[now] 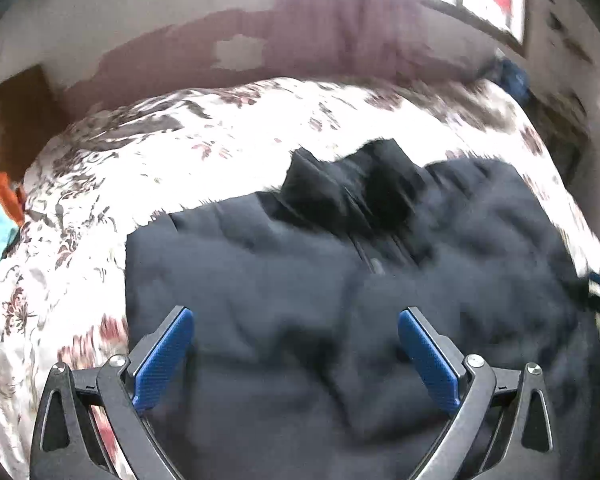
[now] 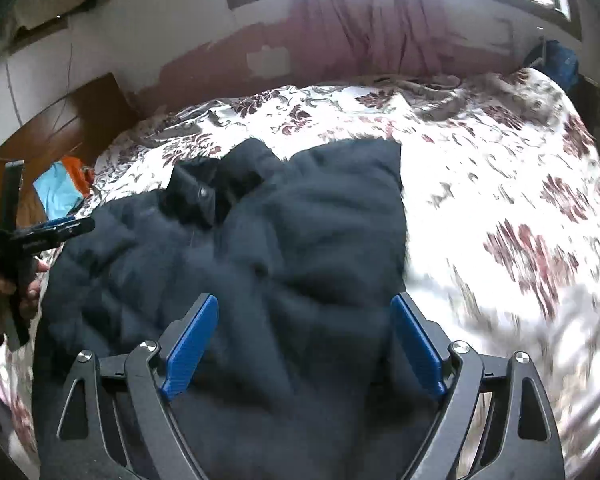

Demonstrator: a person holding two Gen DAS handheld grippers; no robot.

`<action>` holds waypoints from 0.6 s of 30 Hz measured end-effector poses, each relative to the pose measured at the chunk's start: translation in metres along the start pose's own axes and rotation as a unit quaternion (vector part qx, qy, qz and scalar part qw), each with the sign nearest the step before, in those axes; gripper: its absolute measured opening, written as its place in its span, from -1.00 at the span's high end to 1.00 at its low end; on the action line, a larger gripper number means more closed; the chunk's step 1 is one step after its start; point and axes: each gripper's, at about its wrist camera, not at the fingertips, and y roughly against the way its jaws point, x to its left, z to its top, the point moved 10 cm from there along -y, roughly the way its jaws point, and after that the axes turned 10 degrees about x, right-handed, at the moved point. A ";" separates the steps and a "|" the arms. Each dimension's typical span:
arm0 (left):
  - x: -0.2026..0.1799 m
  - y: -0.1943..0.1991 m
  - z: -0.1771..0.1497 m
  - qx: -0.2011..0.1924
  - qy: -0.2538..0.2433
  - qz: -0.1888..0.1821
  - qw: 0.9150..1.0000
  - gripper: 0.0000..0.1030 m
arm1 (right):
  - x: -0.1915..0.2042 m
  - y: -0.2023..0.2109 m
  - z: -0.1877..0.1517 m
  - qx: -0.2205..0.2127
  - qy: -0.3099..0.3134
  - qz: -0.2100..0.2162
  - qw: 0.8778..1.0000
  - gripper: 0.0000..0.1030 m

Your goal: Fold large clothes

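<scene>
A large dark navy padded jacket (image 1: 300,280) lies spread on a floral bedspread (image 1: 100,168), collar at the far side. It also shows in the right wrist view (image 2: 300,240). My left gripper (image 1: 296,320) is open and empty, hovering over the jacket's near part. My right gripper (image 2: 304,308) is open and empty above the jacket's near right part. The left gripper also shows in the right wrist view (image 2: 74,226) at the left edge, held in a hand, beside the jacket's left side.
The bedspread (image 2: 500,200) extends far and right of the jacket. A wooden headboard (image 2: 80,120) stands at the left with blue and orange cloth (image 2: 60,188) near it. A maroon curtain (image 2: 360,20) hangs under windows. A blue object (image 2: 556,60) sits at the far right.
</scene>
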 end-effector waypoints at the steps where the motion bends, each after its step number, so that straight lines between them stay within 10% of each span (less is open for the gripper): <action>1: 0.005 -0.005 0.014 -0.004 0.016 -0.005 1.000 -1.00 | 0.004 -0.009 0.016 0.004 0.001 -0.005 1.000 -0.63; 16: 0.030 -0.117 0.127 0.023 0.143 -0.005 0.989 -0.99 | 0.074 -0.168 0.175 0.038 -0.060 0.001 0.997 -0.59; 18: 0.028 -0.128 0.130 0.027 0.137 0.002 0.990 -0.96 | 0.080 -0.187 0.178 0.055 -0.058 -0.011 0.997 -0.20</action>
